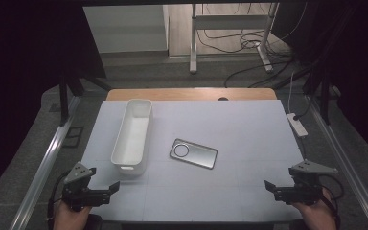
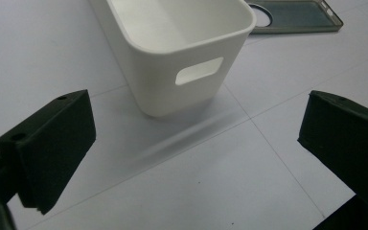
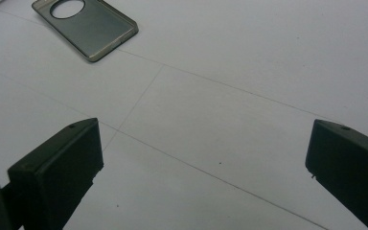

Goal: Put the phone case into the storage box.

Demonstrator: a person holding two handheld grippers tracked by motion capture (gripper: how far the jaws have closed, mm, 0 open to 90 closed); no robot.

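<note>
A long white plastic bin lies lengthwise on the left half of the table, empty, with a handle slot in its near end. To its right lies a grey see-through phone case with a round camera hole, flat on the mat. My left gripper rests at the front left corner, open and empty, a short way in front of the bin. At the front right my right gripper is open too, nothing between its jaws, well clear of the case.
A pale mat covers the table, with a wooden strip along the far edge. A white power strip lies off the right side. Metal rails run along both sides. Cables and a stand's legs are on the floor beyond.
</note>
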